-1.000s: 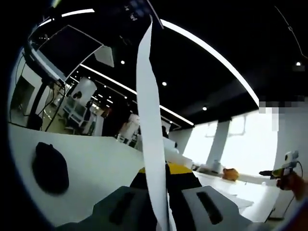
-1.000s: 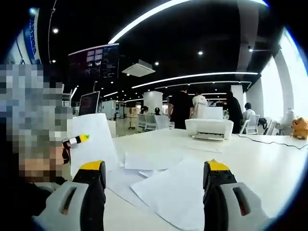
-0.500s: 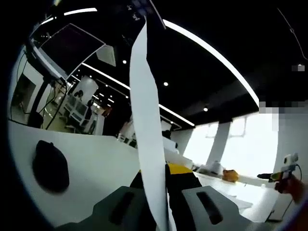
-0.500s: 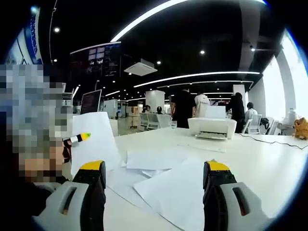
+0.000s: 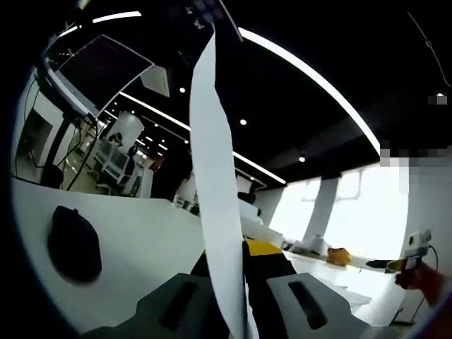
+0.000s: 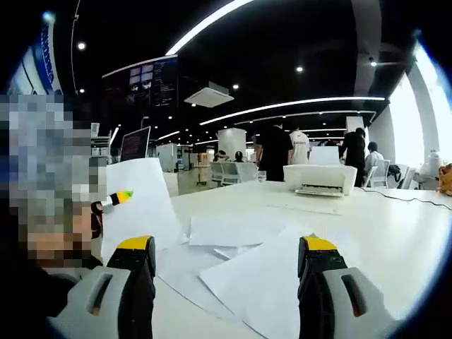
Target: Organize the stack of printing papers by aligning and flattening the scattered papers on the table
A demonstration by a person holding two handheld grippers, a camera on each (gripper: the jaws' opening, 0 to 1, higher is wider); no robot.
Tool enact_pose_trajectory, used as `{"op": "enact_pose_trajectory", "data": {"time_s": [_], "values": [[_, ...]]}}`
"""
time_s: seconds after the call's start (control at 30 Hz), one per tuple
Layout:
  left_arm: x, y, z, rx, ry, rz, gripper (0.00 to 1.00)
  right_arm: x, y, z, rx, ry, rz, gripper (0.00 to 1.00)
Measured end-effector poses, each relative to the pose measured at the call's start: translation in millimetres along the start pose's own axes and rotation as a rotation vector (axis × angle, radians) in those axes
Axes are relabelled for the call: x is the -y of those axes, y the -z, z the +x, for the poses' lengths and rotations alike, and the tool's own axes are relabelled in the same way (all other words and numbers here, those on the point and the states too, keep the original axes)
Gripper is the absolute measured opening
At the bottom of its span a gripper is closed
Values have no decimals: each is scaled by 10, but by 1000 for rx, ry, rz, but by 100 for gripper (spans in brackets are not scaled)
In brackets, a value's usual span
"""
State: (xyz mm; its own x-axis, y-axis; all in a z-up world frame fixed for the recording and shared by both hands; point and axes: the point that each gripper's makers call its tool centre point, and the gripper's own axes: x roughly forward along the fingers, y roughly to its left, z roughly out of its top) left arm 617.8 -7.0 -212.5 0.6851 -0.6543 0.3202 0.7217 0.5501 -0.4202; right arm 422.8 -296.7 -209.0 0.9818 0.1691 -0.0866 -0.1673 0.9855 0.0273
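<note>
Papers [image 6: 261, 272] are lying scattered; I'm pinching one sheet [image 5: 215, 198] in left tongs [image 5: 229, 282], right tongs [image 6: 224, 272] gaping, lowering squarely advised.

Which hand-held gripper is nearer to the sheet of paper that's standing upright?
Left. The left hand-held gripper is clamped on the upright sheet, holding it edge-on. The right hand-held gripper is open and apart from it, above the scattered papers on the table.

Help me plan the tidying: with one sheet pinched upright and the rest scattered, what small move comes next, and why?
Probably lower the held sheet, clamped in the left gripper, onto the loose sheets before the open right gripper, to start one pile.
</note>
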Motion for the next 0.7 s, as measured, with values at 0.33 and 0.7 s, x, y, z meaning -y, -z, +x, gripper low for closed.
{"op": "enact_pose_trajectory", "data": {"time_s": [0.33,0.7], "values": [[11,13,3,-7,1,7,6,56,291,200,-40,3,15,78],[14,16,7,-9,13,-10,6,9,524,388,-107,1,-32,78]]}}
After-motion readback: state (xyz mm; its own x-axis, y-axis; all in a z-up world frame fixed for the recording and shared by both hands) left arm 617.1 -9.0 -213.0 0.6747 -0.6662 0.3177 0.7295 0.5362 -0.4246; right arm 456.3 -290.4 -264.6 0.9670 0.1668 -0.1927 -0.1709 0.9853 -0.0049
